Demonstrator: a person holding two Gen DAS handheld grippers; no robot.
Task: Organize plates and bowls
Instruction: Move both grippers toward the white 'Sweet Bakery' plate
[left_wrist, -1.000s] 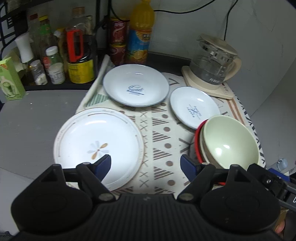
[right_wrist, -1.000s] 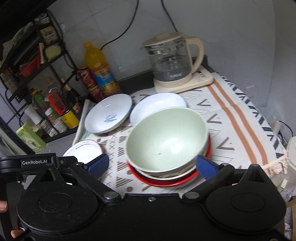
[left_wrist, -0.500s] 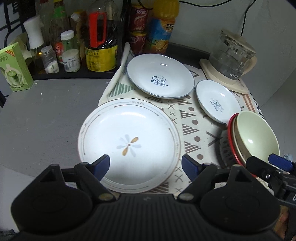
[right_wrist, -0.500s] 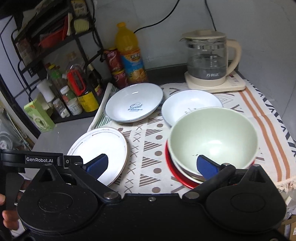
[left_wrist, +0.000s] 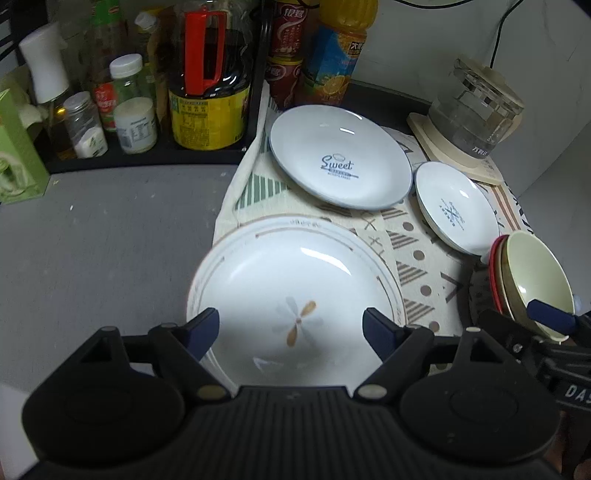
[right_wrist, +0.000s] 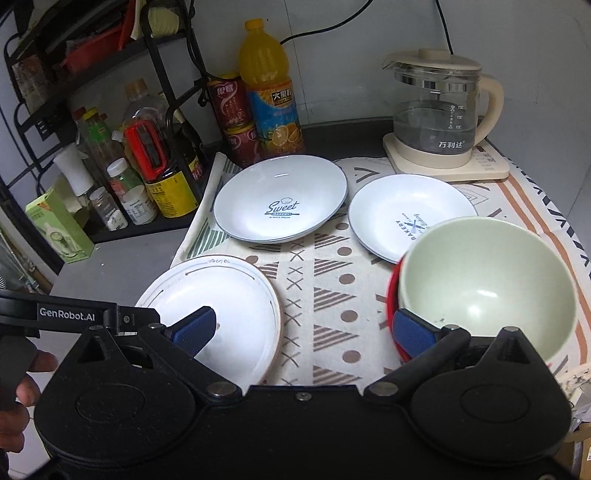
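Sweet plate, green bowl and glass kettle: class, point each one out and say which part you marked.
Sweet plate (right_wrist: 280, 206): right wrist view, on the printed centre.
Green bowl (right_wrist: 480, 291): right wrist view, on the inside bottom.
Glass kettle (right_wrist: 432, 118): right wrist view, on the clear body.

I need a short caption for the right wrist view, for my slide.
Open right gripper hovers above patterned cloth, between flower plate and stacked green bowl.

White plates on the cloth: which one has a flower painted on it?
The big front plate, under the left gripper; the other two carry blue lettering.
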